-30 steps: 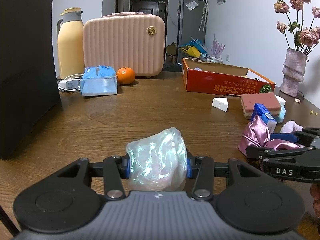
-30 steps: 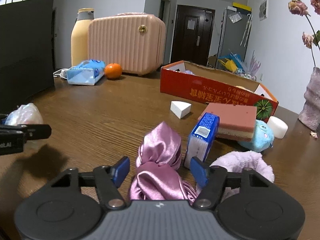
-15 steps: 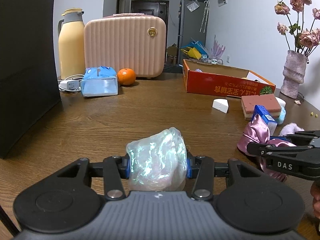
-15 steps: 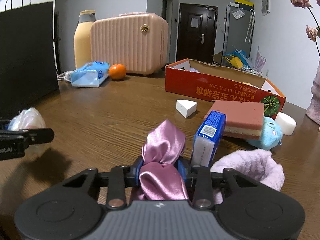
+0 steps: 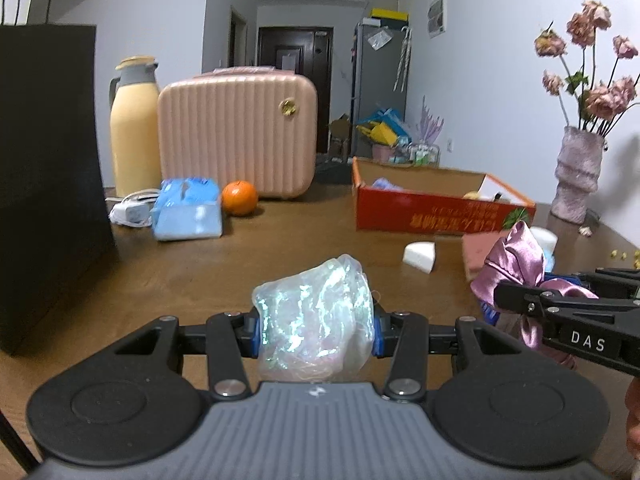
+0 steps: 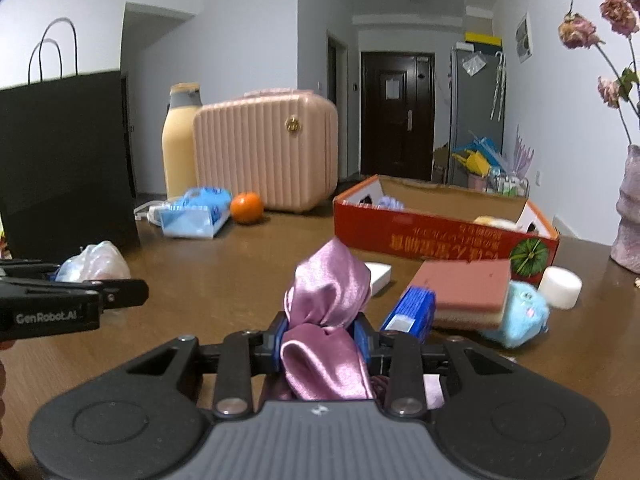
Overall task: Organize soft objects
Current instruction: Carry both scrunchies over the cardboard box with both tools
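- Satin, mauve and glossy: the knotted satin scrunchie [image 6: 326, 320] sits pinched between the blue pads of the right gripper [image 6: 320, 340], jaws drawn in tight on its middle, a loop standing up ahead of the fingertips.
- Over on the other side, the left gripper [image 5: 316, 330] is clamped on an iridescent crinkly plastic-film bundle [image 5: 316, 316], pads pressing both flanks, the bundle bulging up above them.
- Both loads look feather-light and squashy; I'd judge the satin slippery, so a grip across the thick knot is the safer hold, not a loose loop.
- The film bundle looks springy and slick, likely to creep out of a light pinch; a hold across its fattest part suits it.
- Ahead and right of the right gripper: the red cardboard tray box [image 6: 440, 236], open-topped, a few soft things already inside. That reads as the likely drop spot.
- Just right of the right fingertips lie a blue tissue packet [image 6: 408, 312], a pink layered sponge block [image 6: 468, 292] and a pale blue plush toy [image 6: 516, 316], still on the brown wooden table [image 6: 240, 280].
- Risk, as I see it: a trailing satin loop snagging the blue packet.
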